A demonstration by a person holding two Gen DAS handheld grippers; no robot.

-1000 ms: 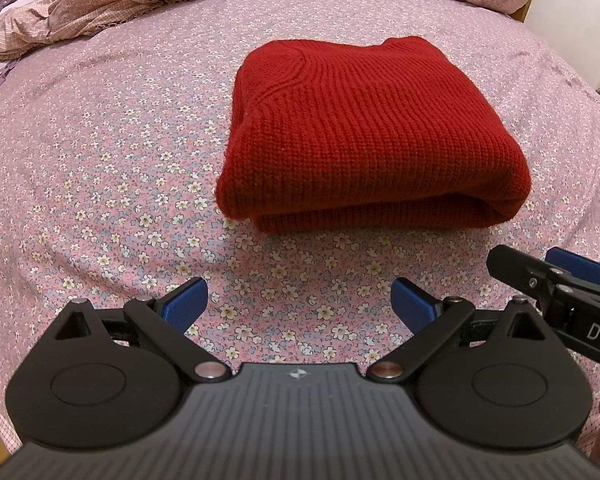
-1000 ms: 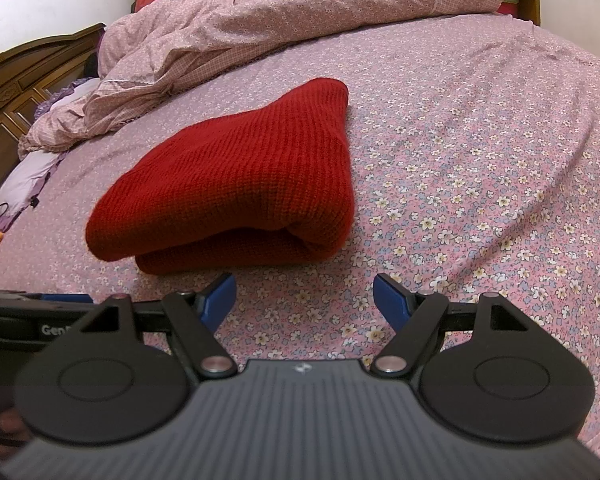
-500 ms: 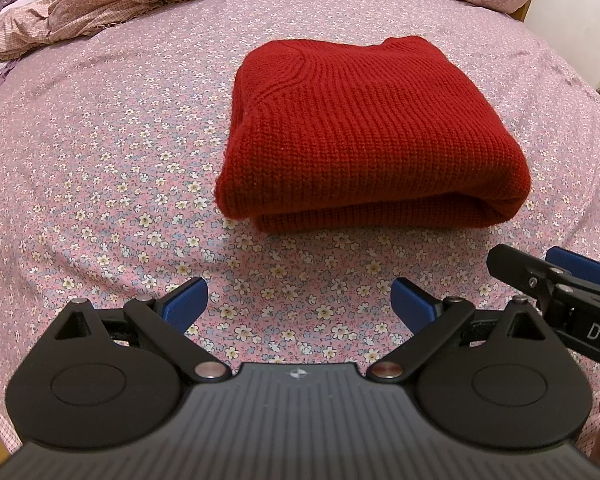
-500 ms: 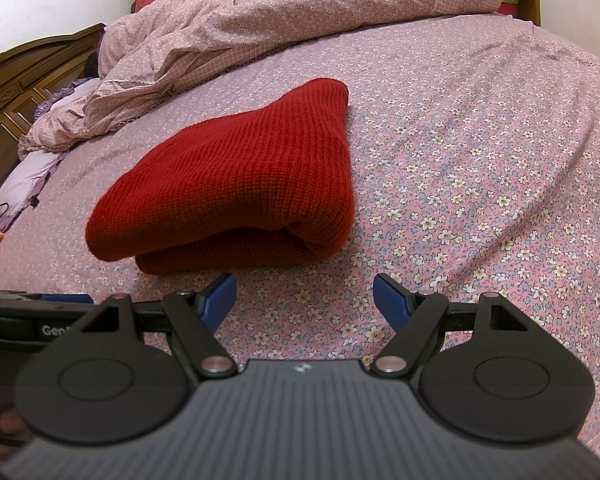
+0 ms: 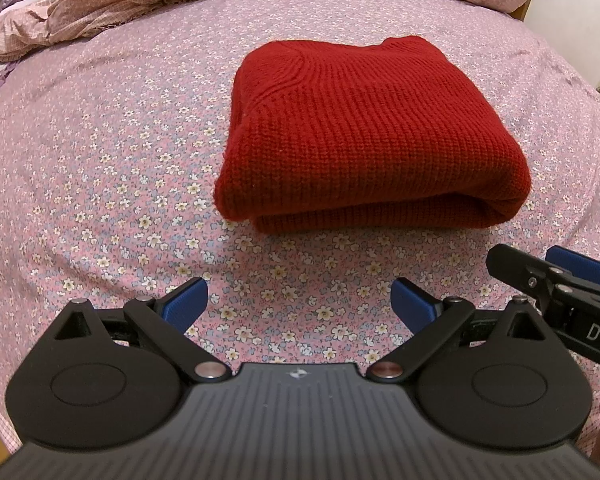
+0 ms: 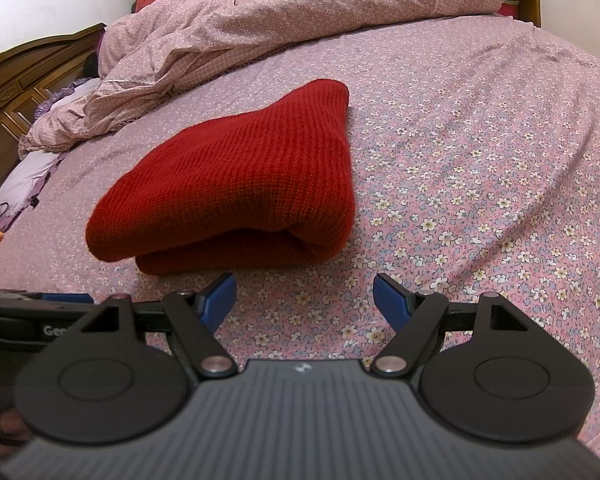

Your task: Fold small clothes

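Sweater: the red knit sweater [image 5: 364, 136] lies folded into a thick rectangular bundle on the bed [image 5: 100, 128], out in the open part of the flowered sheet.
Direction from claws: it lies ahead of both; in the left wrist view a little right of centre, in the right wrist view left of centre, so it appears to sit between the two lines of sight.
Long axis: its rounded folded edge runs crosswise to the left claw [image 5: 299, 299].
Gap: a bare strip of sheet separates each claw from the bundle; neither touches it.
Nearer hand: hard to judge; both look about equally close.
Left claw: spread wide, holding nothing.
Right claw [image 6: 305, 298]: spread wide, holding nothing.
Background: a rumpled quilt [image 6: 300, 12] is heaped along the far side, well apart from the sweater.
Progress: the folding looks finished or close to it.
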